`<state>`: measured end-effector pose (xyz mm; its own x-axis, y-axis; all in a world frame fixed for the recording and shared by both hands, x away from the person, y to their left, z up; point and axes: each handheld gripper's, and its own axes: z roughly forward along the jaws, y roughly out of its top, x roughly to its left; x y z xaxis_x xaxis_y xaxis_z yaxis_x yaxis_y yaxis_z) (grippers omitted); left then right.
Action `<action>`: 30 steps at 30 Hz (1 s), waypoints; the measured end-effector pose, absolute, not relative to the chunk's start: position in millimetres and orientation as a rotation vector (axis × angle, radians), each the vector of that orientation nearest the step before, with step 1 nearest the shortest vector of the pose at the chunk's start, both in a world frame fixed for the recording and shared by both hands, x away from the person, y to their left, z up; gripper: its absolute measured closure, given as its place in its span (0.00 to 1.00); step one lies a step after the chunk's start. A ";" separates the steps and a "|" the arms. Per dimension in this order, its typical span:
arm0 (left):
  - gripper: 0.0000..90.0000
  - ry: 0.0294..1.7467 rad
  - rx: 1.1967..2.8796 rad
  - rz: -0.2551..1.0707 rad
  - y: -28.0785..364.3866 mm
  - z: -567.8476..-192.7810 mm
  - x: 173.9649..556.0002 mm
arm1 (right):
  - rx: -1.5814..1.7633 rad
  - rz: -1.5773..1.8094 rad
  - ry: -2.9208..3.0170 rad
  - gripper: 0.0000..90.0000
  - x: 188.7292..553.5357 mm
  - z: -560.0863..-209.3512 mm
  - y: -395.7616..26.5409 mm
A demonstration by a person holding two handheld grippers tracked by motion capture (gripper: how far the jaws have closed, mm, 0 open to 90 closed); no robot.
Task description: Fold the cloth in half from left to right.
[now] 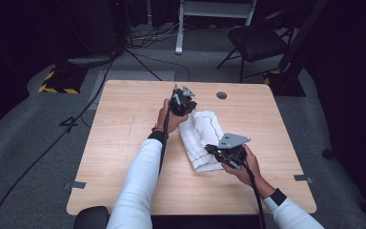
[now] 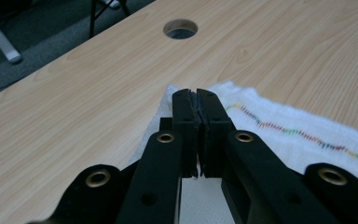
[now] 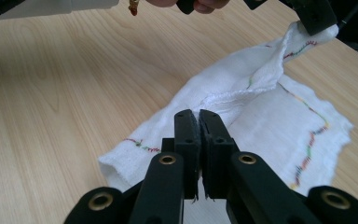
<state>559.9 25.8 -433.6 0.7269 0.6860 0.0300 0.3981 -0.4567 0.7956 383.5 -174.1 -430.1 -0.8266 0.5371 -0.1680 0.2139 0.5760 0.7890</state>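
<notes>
Towel: white, folded, mid-counter, long axis far edge to near-right corner. Left gripper jaws clamp far end; right gripper jaws clamp near end. Gripper views add coloured stitching; left gripper view, cable hole.

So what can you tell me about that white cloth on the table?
The white cloth looks like soft, loosely woven cotton, edged with a line of multicoloured stitching. It lies partly folded over itself on the wooden table, right of centre, running from the far side towards the person. The left gripper is shut on its far corner and lifts that corner off the table, so a ridge of fabric rises to it. The right gripper is shut on the near edge.
</notes>
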 end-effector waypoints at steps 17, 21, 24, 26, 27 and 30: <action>0.49 0.799 2.173 0.458 -14.2 -444.6 555.6 | 0.758 0.955 2.396 0.70 378.6 -446.6 -227.7; 0.33 0.738 2.213 0.446 2.0 -439.4 528.9 | 0.799 0.954 2.408 0.61 381.4 -454.0 -244.5; 0.30 0.694 2.267 0.413 13.1 -442.6 505.6 | 0.830 0.959 2.393 0.57 385.0 -454.0 -253.2; 0.29 0.672 2.280 0.379 17.5 -447.3 489.4 | 0.844 0.972 2.391 0.55 388.2 -454.3 -256.0; 0.29 0.652 2.308 0.370 18.1 -449.6 481.6 | 0.842 0.966 2.392 0.54 390.0 -454.8 -256.1; 0.29 0.603 2.324 0.328 17.8 -458.6 459.9 | 0.826 0.945 2.415 0.51 395.5 -459.7 -253.3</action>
